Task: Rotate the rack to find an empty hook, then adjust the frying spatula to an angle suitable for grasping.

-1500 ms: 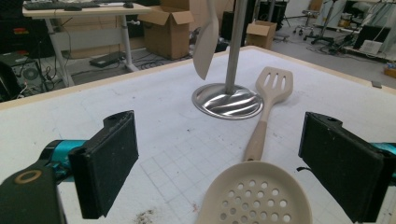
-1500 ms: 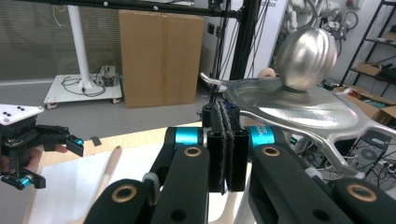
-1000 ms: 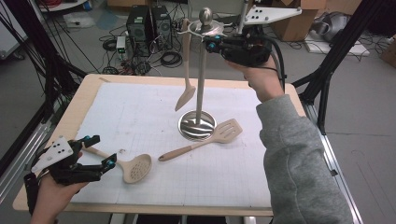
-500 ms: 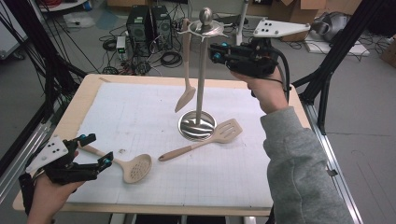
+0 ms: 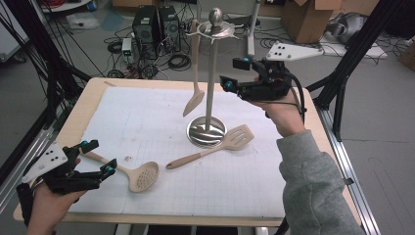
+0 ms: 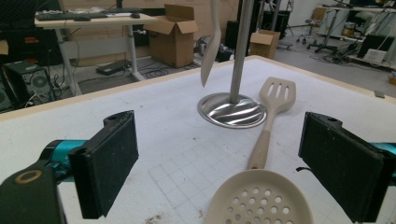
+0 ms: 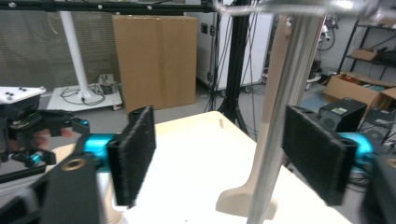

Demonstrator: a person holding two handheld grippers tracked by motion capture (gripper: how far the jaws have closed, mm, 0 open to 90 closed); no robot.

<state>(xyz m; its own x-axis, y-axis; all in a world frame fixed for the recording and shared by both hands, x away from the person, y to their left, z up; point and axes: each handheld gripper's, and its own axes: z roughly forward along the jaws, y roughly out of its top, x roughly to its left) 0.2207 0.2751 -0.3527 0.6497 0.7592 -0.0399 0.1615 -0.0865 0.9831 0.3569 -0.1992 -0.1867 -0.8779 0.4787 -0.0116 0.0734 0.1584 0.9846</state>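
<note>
A steel utensil stand [image 5: 206, 132] rises at mid-table, with a beige spatula [image 5: 194, 98] hanging from its top ring. A beige slotted turner [image 5: 235, 139] lies against the base, and a perforated skimmer [image 5: 142, 176] lies front left. My right gripper [image 5: 235, 73] hovers just right of the pole [image 7: 285, 116]. Its jaws have just been opening and stand open; the pads press on nothing. My left gripper [image 5: 100, 156] rests open near the front left corner, over the skimmer's handle. In the left gripper view the skimmer's bowl [image 6: 254, 198] lies low between the pads, apart from both.
A white grid mat [image 5: 147, 122] covers the wooden table [image 5: 88, 103]. Computers, cables and cardboard boxes sit on the floor beyond the far edge. Black frame struts [image 5: 342, 73] stand at the right and left sides.
The right gripper has come down and to the right, away from the stand's top ring, and its jaws have spread apart. The left gripper has stayed put.
</note>
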